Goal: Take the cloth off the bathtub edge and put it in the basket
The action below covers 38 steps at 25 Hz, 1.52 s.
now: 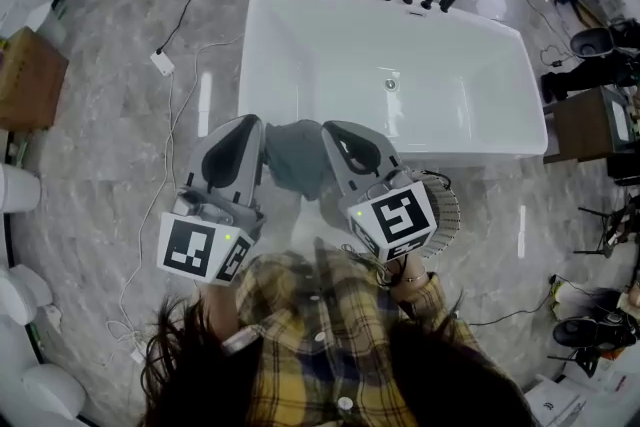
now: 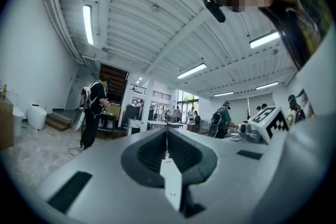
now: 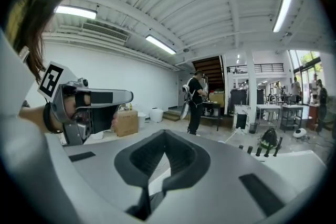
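Currently the left claw (image 2: pixel 167 132) and the right claw (image 3: pixel 165 135) both read jaws pressed together in their own views, with no fabric plainly seen there. Only the head view shows the grey cloth (image 1: pixel 295 157). It hangs between the two claw tips, apparently pinched by both, above the bathtub (image 1: pixel 400 45) near rim. Both claws point level and away from the person, side by side, close to the chest.

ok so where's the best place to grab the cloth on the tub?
Pinch the cloth at its crest, where it seems to drape over the near rim of the bathtub, coming from the person's side. That fold is raised and exposed, so it likely lifts clear. The left gripper and right gripper flank it, jaws shut; open one first.
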Each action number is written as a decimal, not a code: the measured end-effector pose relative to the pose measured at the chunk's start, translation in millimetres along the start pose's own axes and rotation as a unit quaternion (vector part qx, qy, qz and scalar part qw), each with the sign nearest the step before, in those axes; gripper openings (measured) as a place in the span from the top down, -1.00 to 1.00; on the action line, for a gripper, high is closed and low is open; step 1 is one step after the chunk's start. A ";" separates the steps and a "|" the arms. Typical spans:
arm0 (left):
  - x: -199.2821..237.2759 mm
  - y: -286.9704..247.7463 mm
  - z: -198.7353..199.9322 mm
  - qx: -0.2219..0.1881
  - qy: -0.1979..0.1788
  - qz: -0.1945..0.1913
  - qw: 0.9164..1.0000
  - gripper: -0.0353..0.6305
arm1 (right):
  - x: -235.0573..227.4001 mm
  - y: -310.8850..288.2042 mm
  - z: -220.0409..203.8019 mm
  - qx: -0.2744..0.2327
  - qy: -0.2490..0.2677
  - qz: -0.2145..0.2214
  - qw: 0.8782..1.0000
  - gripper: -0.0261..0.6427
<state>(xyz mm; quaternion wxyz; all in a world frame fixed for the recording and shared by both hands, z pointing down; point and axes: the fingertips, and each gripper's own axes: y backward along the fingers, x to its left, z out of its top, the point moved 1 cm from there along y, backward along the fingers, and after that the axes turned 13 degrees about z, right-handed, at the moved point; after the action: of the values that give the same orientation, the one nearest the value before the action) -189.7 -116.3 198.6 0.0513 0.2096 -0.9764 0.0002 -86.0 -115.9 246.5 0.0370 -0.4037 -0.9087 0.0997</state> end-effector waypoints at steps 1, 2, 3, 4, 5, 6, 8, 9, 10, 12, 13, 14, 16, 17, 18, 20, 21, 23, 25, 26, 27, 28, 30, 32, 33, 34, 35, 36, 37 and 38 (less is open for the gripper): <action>-2.2 -11.1 -0.2 0.001 -0.001 0.001 1.000 0.83 | -10.6 -2.3 0.6 0.000 -0.001 0.003 1.000 0.88; -4.4 -21.5 -0.8 0.003 -0.003 0.003 1.000 0.83 | -20.6 -4.5 0.8 0.000 -0.001 0.006 1.000 0.88; -6.3 -31.2 -1.6 0.005 -0.004 0.004 1.000 0.83 | -29.8 -6.8 0.5 0.001 -0.002 0.010 1.000 0.88; -8.0 -40.1 -2.8 0.006 -0.005 0.006 1.000 0.83 | -38.2 -9.3 -0.4 0.002 -0.003 0.014 1.000 0.88; -9.7 -48.4 -4.5 0.007 -0.006 0.008 1.000 0.83 | -46.0 -11.8 -2.0 0.005 -0.005 0.019 1.000 0.88; -11.4 -56.3 -6.6 0.009 -0.006 0.009 1.000 0.83 | -53.0 -14.2 -4.1 0.007 -0.007 0.024 1.000 0.88; -14.6 -70.7 -11.6 0.012 -0.005 0.012 1.000 0.83 | -65.1 -18.9 -8.3 0.011 -0.012 0.034 0.999 0.88; -15.7 -77.0 -14.4 0.015 -0.005 0.013 1.000 0.83 | -70.4 -21.6 -10.3 0.012 -0.014 0.039 0.999 0.88; -16.2 -82.7 -17.6 0.018 -0.005 0.014 1.000 0.83 | -75.2 -24.6 -12.3 0.015 -0.015 0.043 0.999 0.88; -15.5 -91.4 -24.6 0.026 -0.006 0.016 1.000 0.83 | -82.7 -31.1 -16.5 0.020 -0.017 0.048 0.998 0.88; -14.4 -94.3 -28.0 0.030 -0.005 0.017 0.999 0.83 | -85.2 -34.0 -18.3 0.023 -0.018 0.051 0.998 0.88; -12.9 -96.7 -30.8 0.034 -0.004 0.018 0.999 0.83 | -87.0 -36.8 -19.8 0.026 -0.019 0.053 0.998 0.88; -8.9 -101.3 -34.9 0.041 -0.002 0.022 0.999 0.83 | -90.1 -42.3 -21.9 0.030 -0.022 0.057 0.998 0.88; -6.7 -103.7 -36.7 0.044 -0.001 0.023 0.999 0.83 | -91.4 -45.2 -22.9 0.033 -0.024 0.059 0.997 0.88; -4.4 -105.9 -38.6 0.047 0.000 0.023 0.999 0.83 | -92.3 -48.1 -24.1 0.036 -0.025 0.060 0.997 0.88; 0.5 -109.3 -42.4 0.053 0.003 0.022 0.998 0.83 | -92.6 -54.4 -27.2 0.041 -0.032 0.063 0.997 0.88; 2.7 -110.8 -44.0 0.055 0.005 0.020 0.998 0.83 | -92.3 -57.8 -28.7 0.043 -0.037 0.064 0.996 0.88; 5.7 -114.2 -46.2 0.060 0.006 0.016 0.998 0.83 | -92.1 -63.6 -31.6 0.047 -0.045 0.065 0.996 0.88; 8.4 -118.3 -49.8 0.065 0.008 0.013 0.998 0.83 | -93.2 -68.5 -35.0 0.052 -0.050 0.066 0.995 0.88; 10.1 -120.2 -52.7 0.069 0.010 0.013 0.997 0.83 | -94.2 -70.9 -37.1 0.055 -0.052 0.066 0.995 0.88; 11.9 -121.7 -56.3 0.074 0.012 0.013 0.997 0.83 | -95.1 -73.0 -39.6 0.059 -0.054 0.066 0.995 0.88; 13.3 -122.8 -60.2 0.079 0.014 0.014 0.997 0.83 | -96.3 -74.7 -42.5 0.062 -0.056 0.066 0.994 0.88; 15.1 -126.0 -68.8 0.087 0.018 0.014 0.996 0.83 | -100.3 -77.4 -49.5 0.067 -0.062 0.063 0.994 0.88; 15.7 -131.6 -80.8 0.096 0.021 0.012 0.995 0.83 | -107.0 -81.3 -59.5 0.070 -0.073 0.058 0.993 0.88; 16.0 -134.6 -88.5 0.101 0.022 0.010 0.995 0.83 | -110.5 -84.0 -65.9 0.072 -0.079 0.055 0.993 0.88; 16.4 -137.5 -97.0 0.106 0.022 0.008 0.994 0.83 | -113.9 -86.9 -72.7 0.074 -0.085 0.053 0.992 0.88; 16.8 -140.4 -106.1 0.112 0.022 0.006 0.993 0.83 | -117.3 -90.0 -80.0 0.078 -0.091 0.052 0.991 0.87; 17.2 -143.4 -115.5 0.120 0.022 0.006 0.992 0.83 | -120.8 -93.1 -87.5 0.081 -0.098 0.051 0.991 0.87; 17.5 -146.3 -125.8 0.132 0.023 0.007 0.991 0.83 | -124.6 -95.9 -95.4 0.085 -0.104 0.050 0.990 0.87; 17.6 -149.0 -136.9 0.145 0.025 0.007 0.989 0.83 | -128.6 -98.5 -103.7 0.089 -0.112 0.049 0.989 0.87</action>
<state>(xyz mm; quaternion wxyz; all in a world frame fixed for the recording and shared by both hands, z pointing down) -130.9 -256.4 333.3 0.0452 0.2082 -0.9659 0.1472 -55.9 -259.9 370.3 -0.0343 -0.4287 -0.8740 0.2261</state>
